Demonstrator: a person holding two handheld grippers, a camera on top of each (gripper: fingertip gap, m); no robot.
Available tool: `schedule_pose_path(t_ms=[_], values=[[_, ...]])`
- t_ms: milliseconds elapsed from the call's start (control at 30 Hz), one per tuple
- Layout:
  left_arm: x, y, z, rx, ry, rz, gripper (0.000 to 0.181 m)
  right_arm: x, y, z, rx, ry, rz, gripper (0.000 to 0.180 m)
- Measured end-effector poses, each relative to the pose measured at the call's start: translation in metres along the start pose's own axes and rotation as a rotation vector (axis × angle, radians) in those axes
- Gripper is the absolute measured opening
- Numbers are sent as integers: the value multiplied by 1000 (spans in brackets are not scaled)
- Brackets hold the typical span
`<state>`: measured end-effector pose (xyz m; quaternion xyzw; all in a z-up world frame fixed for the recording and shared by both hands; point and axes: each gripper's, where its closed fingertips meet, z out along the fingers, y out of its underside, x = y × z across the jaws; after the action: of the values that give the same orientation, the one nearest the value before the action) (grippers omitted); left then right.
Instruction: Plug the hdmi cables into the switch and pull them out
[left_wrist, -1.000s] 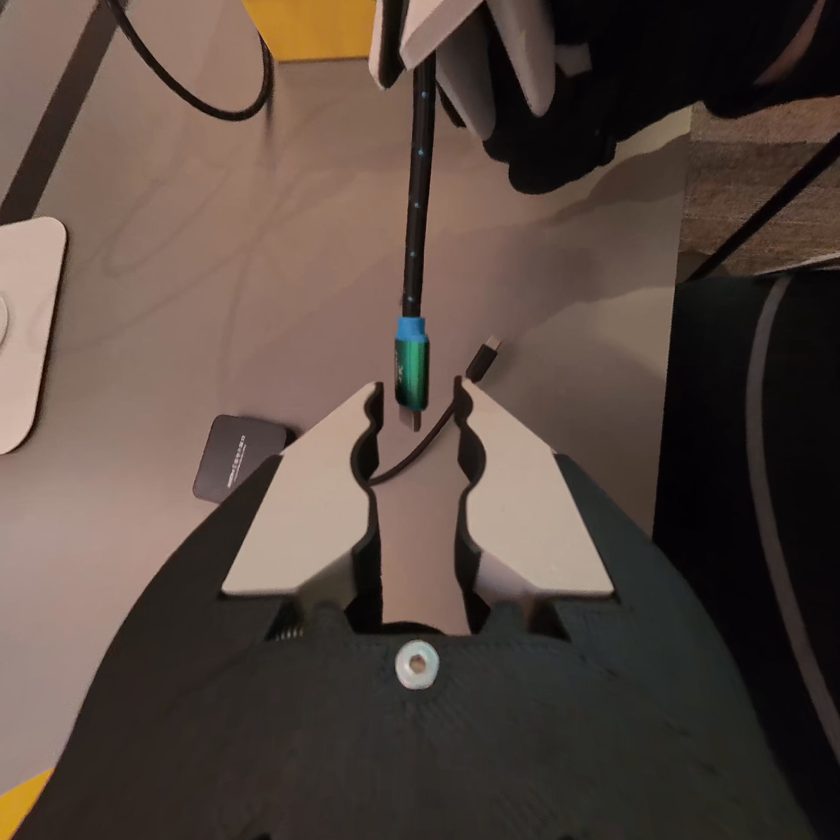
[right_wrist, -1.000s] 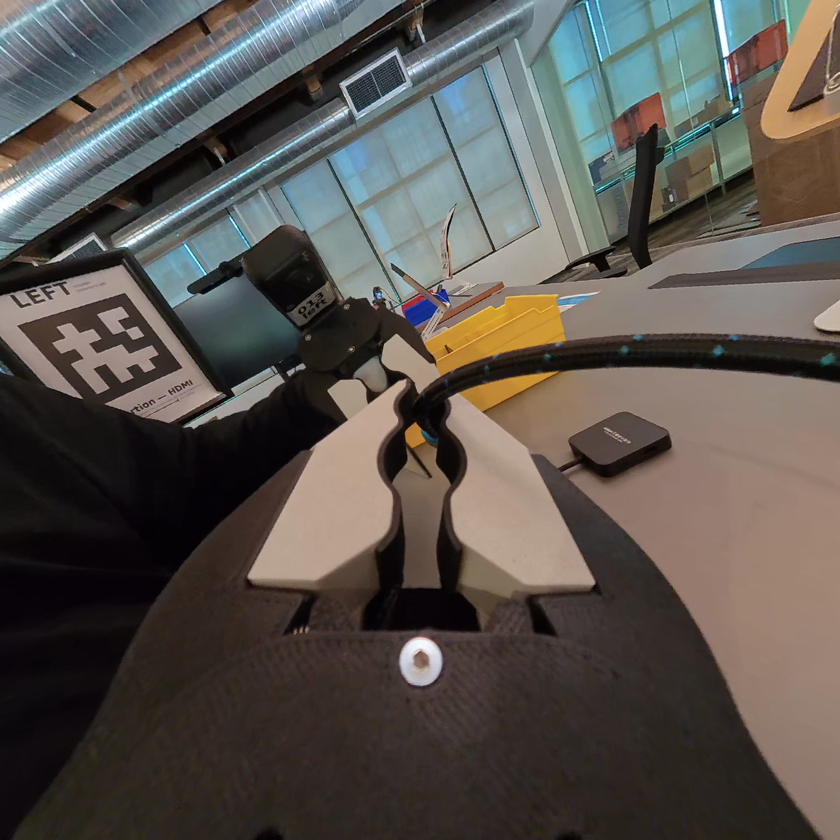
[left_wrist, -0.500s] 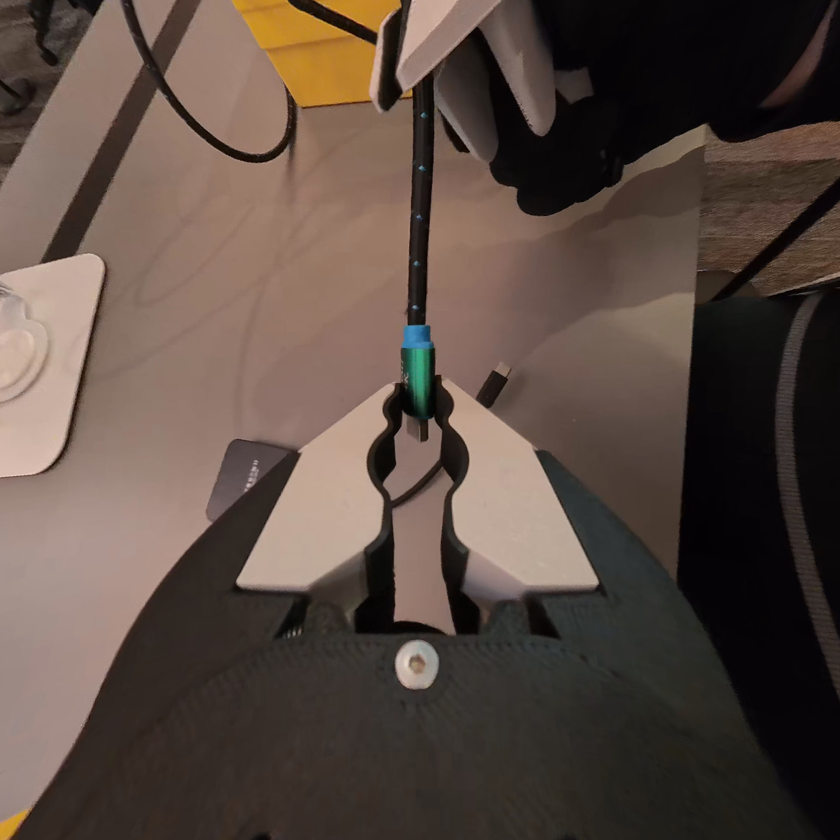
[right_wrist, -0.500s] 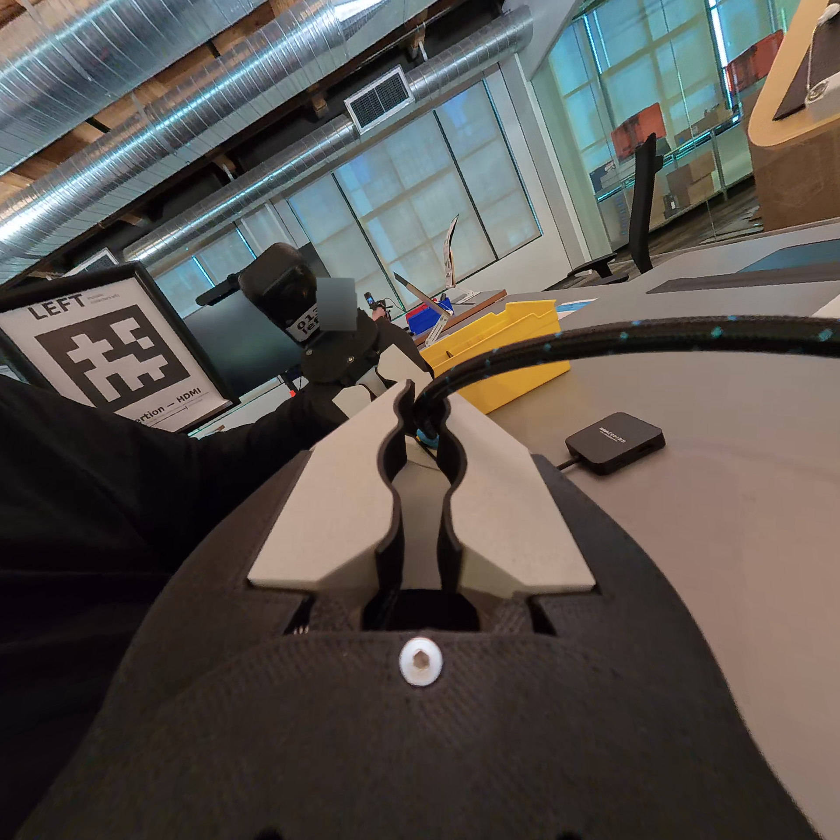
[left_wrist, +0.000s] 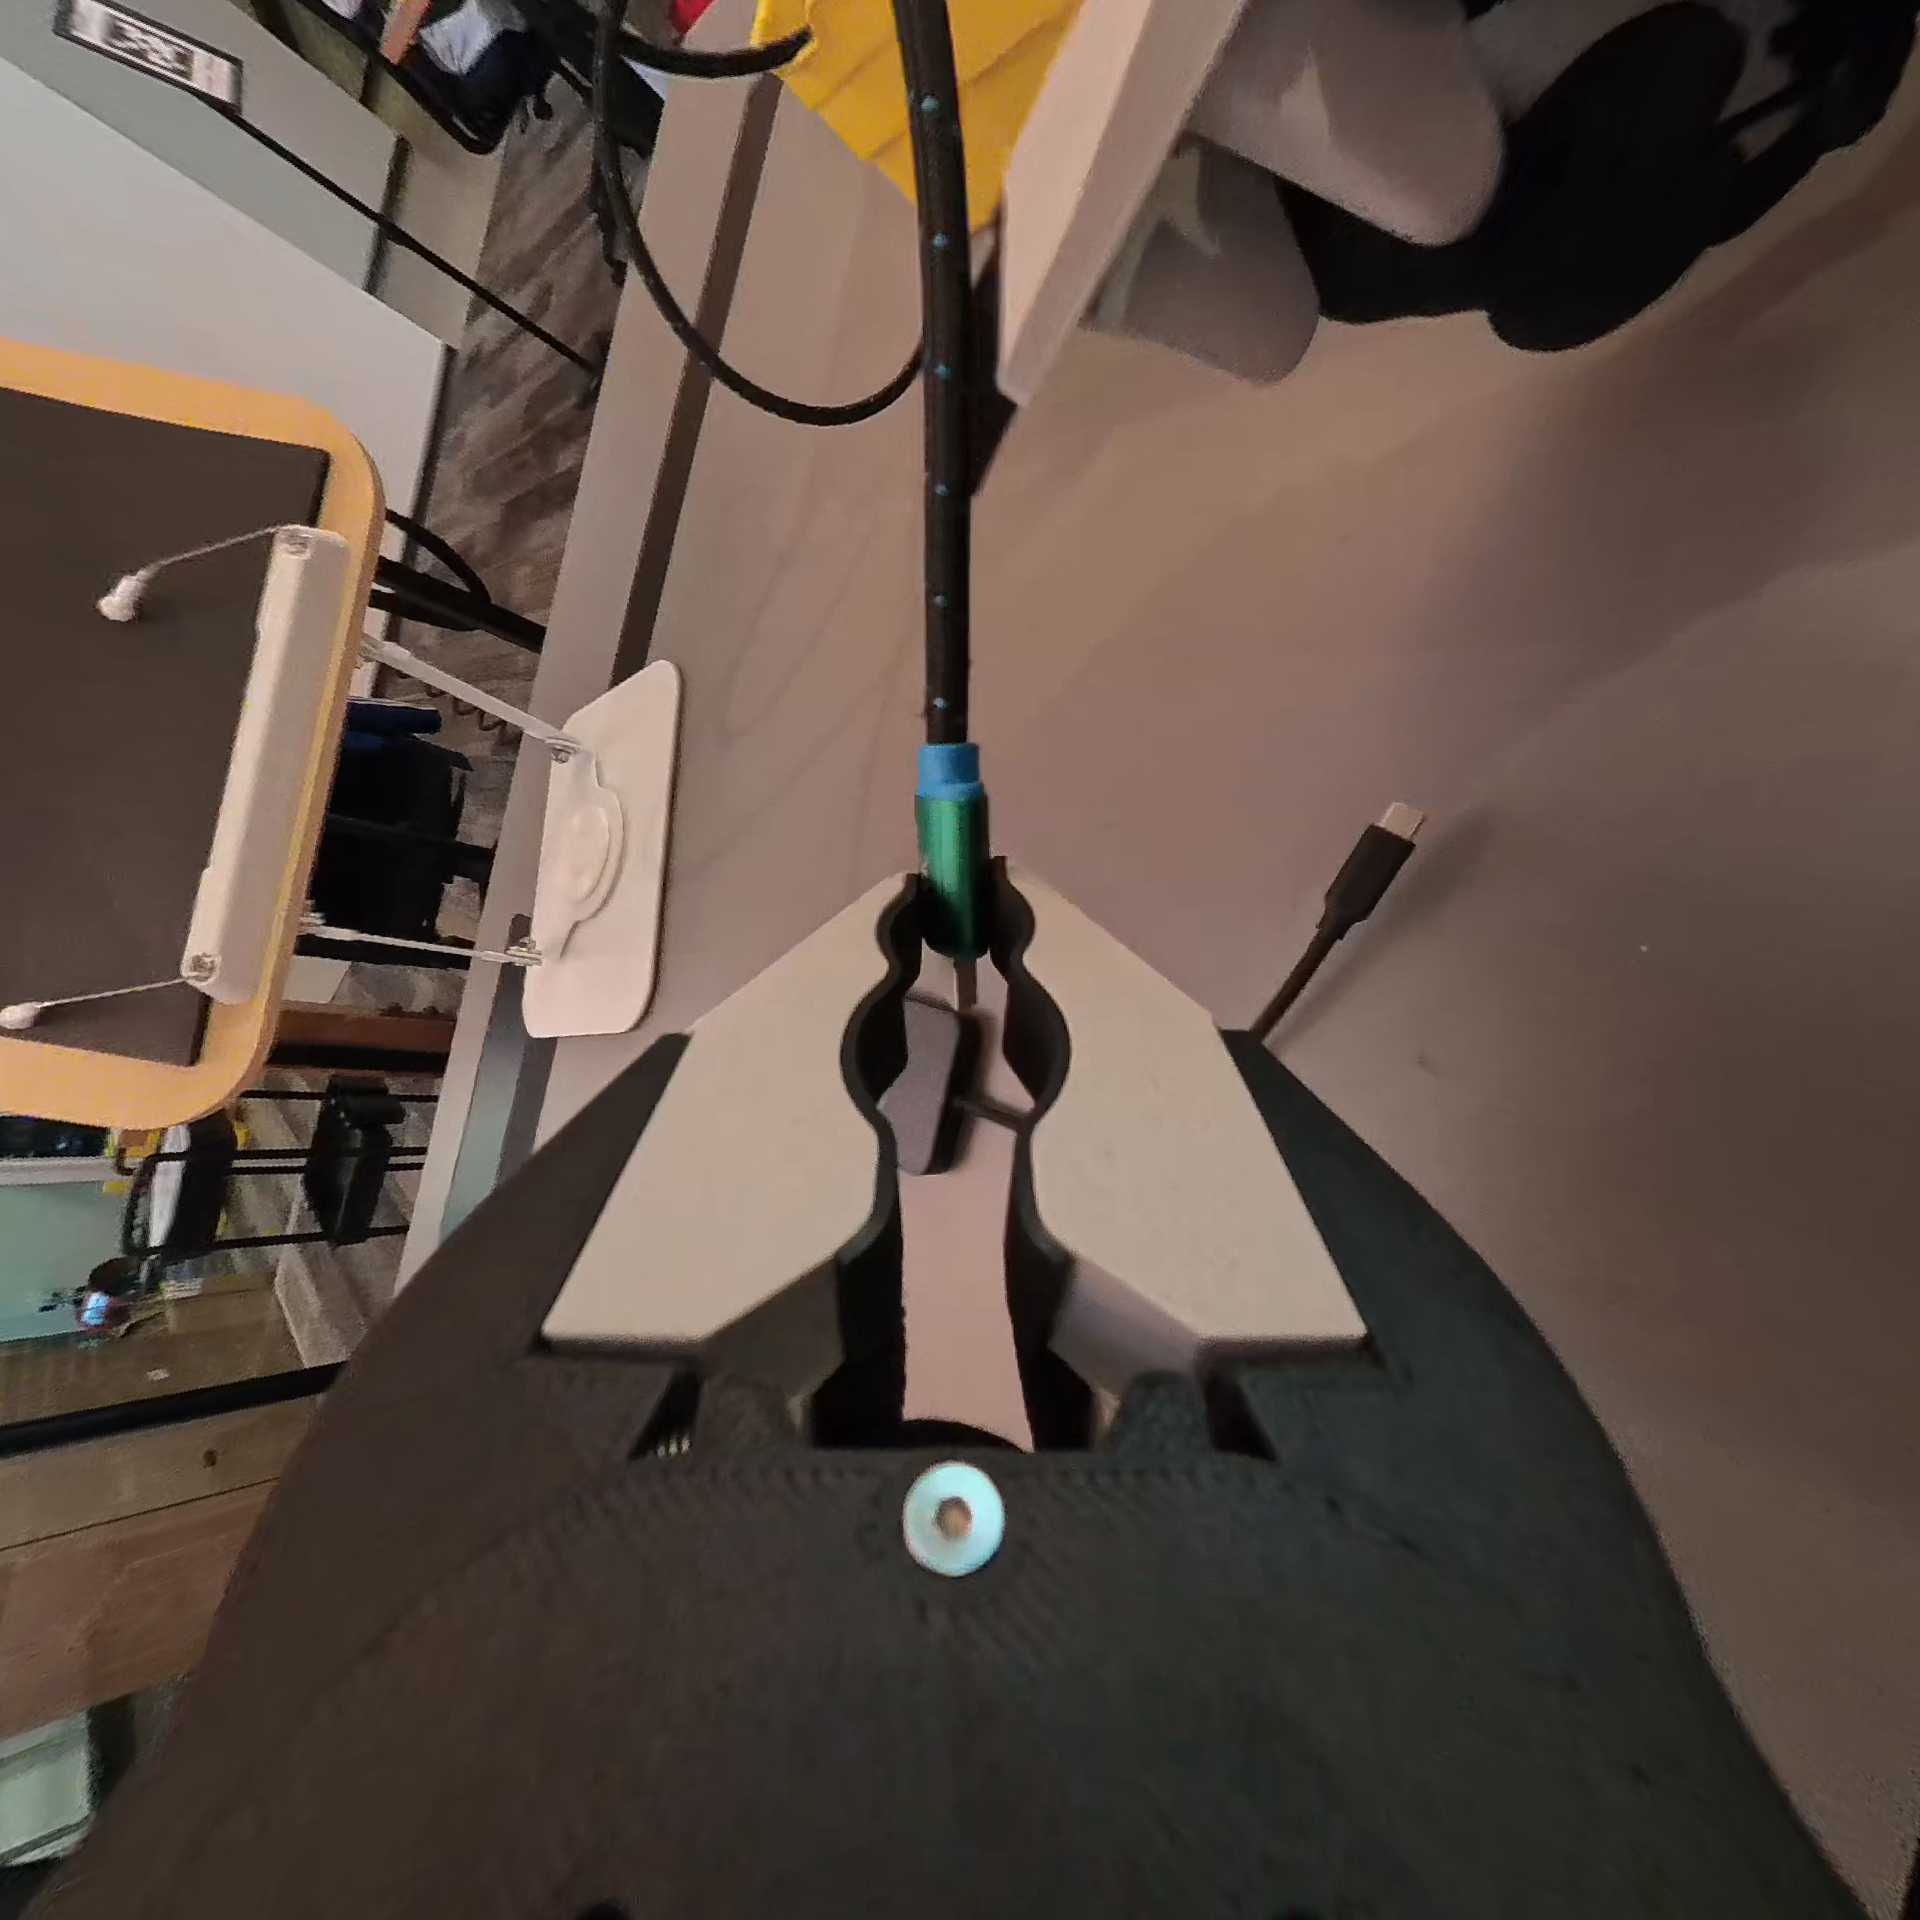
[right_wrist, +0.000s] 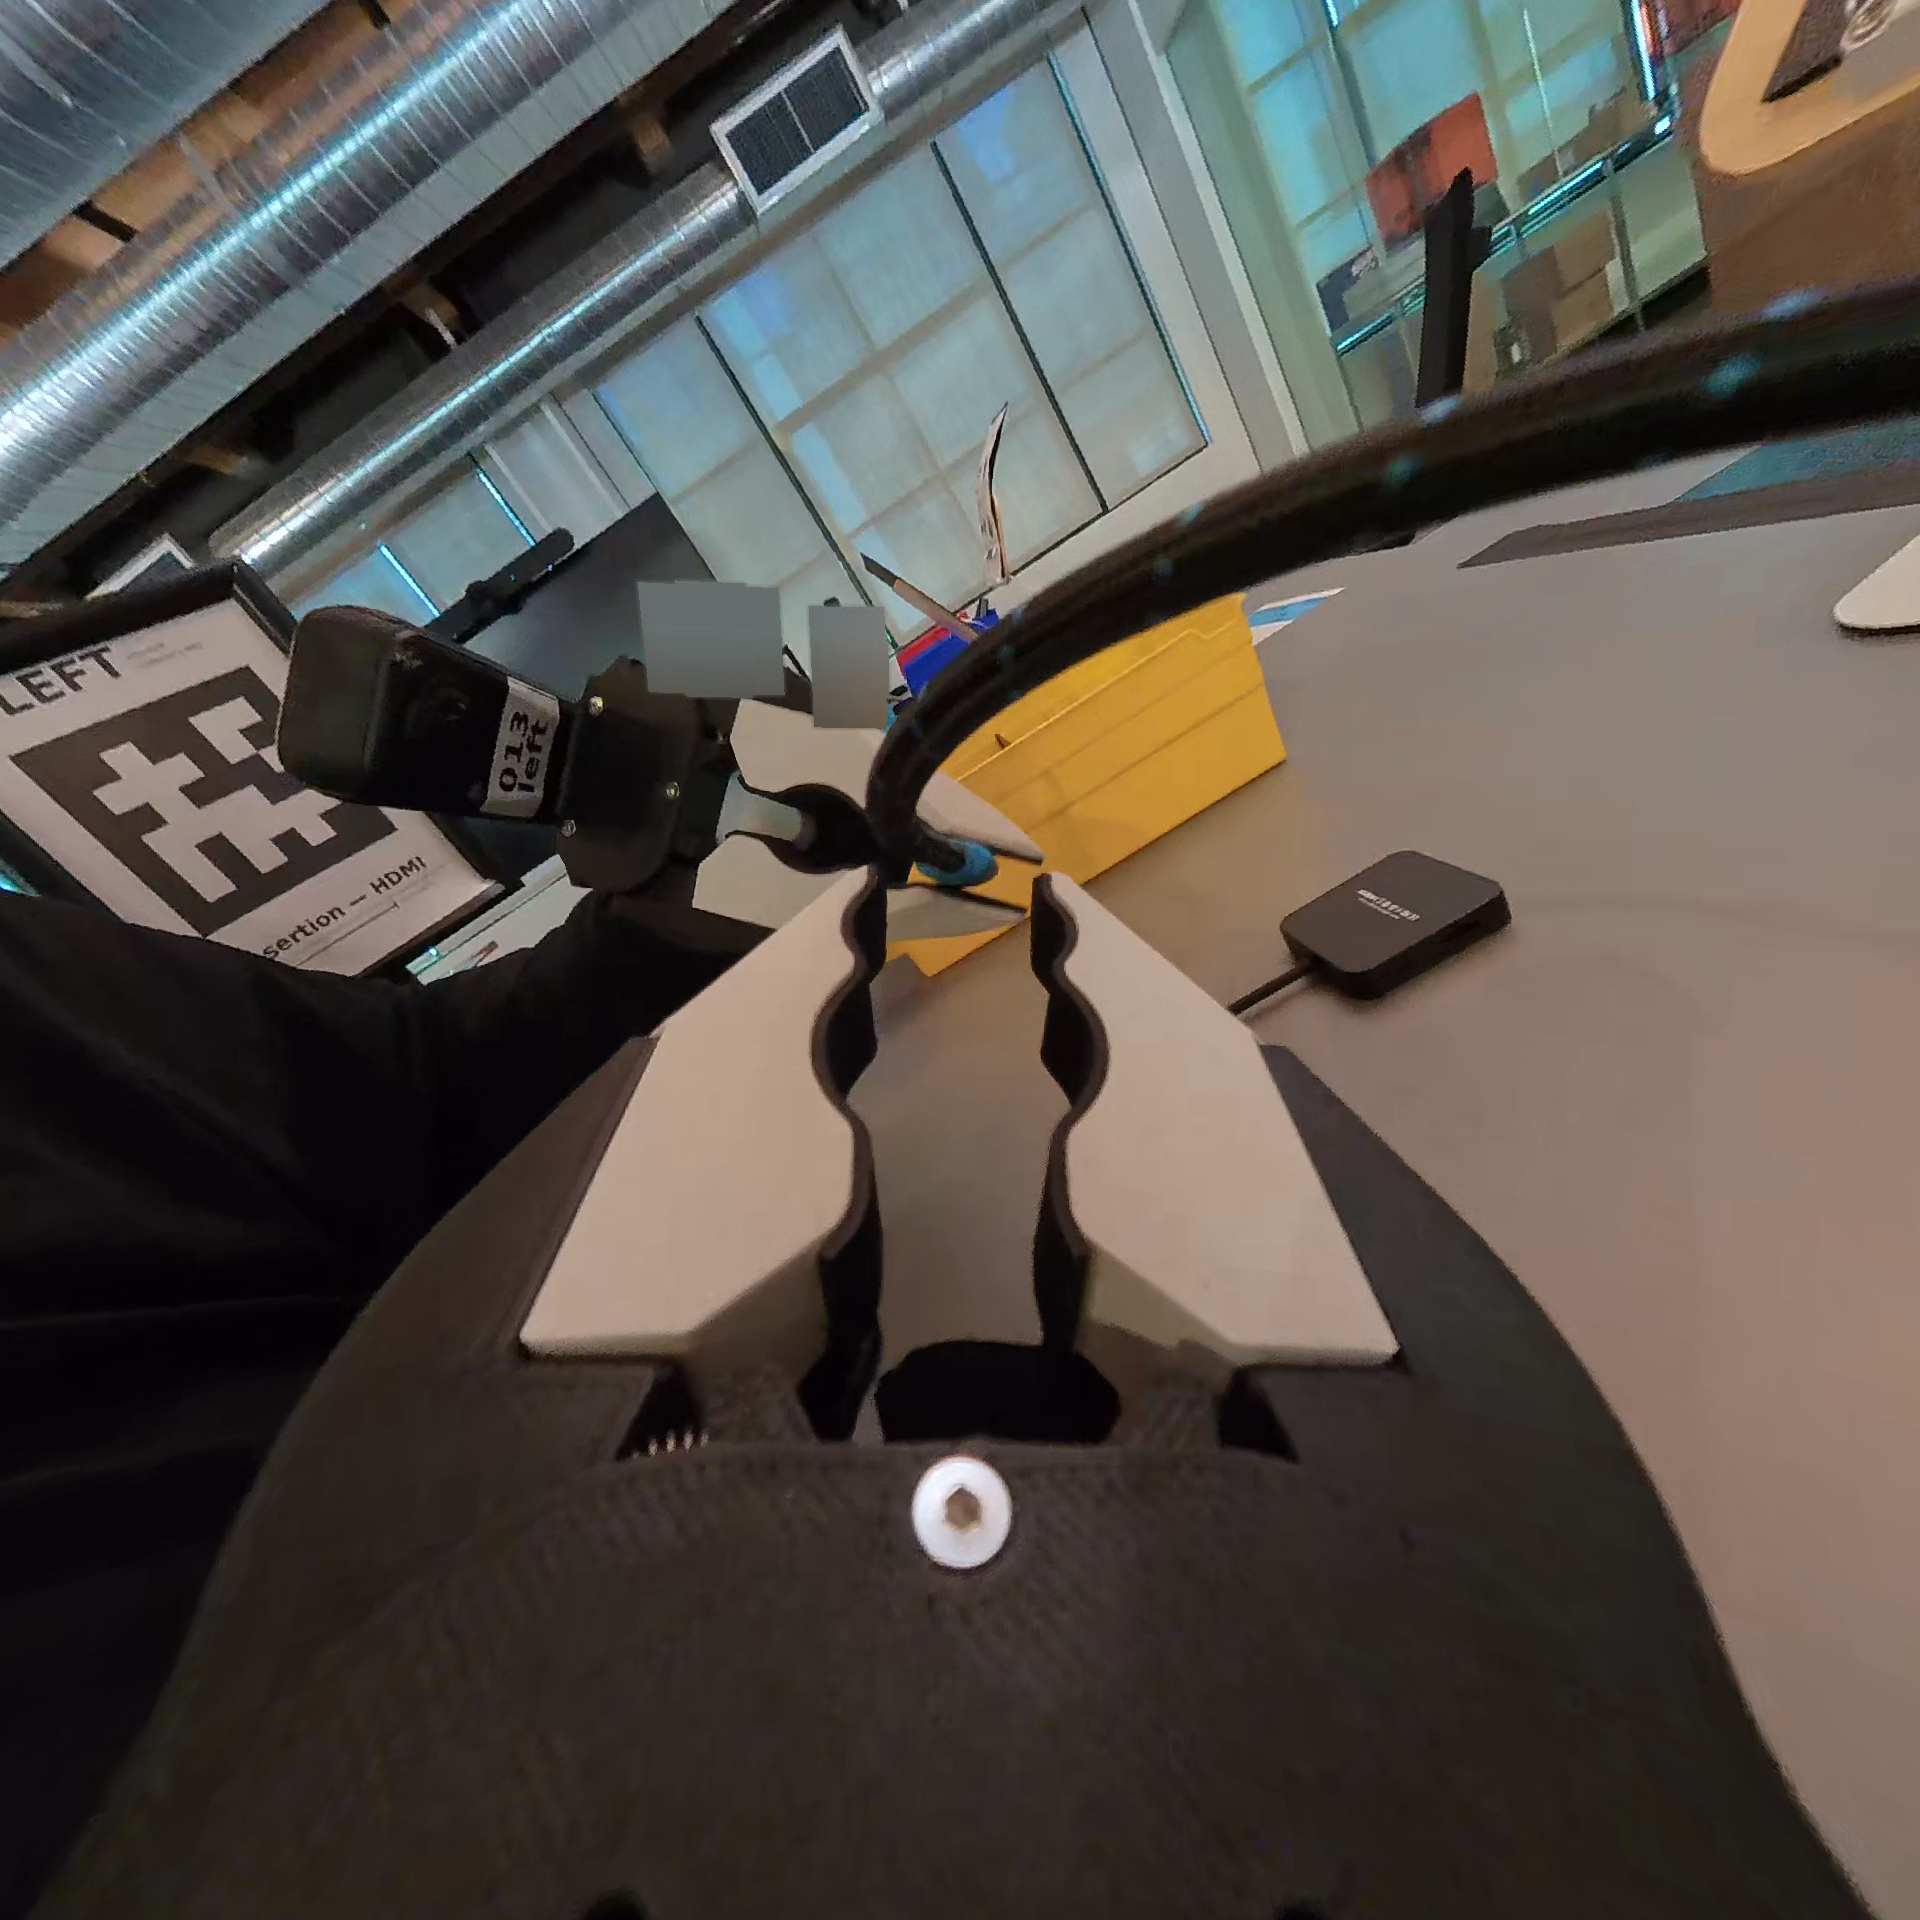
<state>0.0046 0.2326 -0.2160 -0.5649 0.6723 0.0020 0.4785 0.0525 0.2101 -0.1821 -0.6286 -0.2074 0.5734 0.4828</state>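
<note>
The HDMI cable (left_wrist: 943, 436) hung above the table (left_wrist: 1455, 644), its green plug (left_wrist: 951, 873) pinched at the left gripper (left_wrist: 954, 914) fingertips. The right gripper (right_wrist: 956, 883) fingers stood spread, the cable just beyond them.

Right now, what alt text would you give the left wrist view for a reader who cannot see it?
The left gripper is shut on the green HDMI plug of a black braided cable, which rises to the right gripper above. Below lie a grey table, a loose USB-C plug and the black switch.
</note>
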Motion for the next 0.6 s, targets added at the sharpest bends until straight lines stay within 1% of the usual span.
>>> schedule_pose_path(t_ms=[133, 233, 367, 467, 567, 600], values=[[-1, -1, -3, -16, -25, 38, 9, -5, 6, 8, -36, -2, -17, 27], [9, 1, -2, -27, 30, 30, 9, -9, 9, 11, -59, -2, -48, 29], [26, -7, -9, 48, 215, -118, 10, -14, 19, 14, -122, -7, -143, 37], [40, -7, -16, 70, 427, -272, 10, -14, 29, 16, -188, 10, -250, 39], [43, 0, -19, 68, 541, -367, 10, -14, 37, 18, -246, 20, -336, 38], [40, 3, -19, 67, 549, -386, 10, -15, 40, 19, -262, 16, -357, 37]])
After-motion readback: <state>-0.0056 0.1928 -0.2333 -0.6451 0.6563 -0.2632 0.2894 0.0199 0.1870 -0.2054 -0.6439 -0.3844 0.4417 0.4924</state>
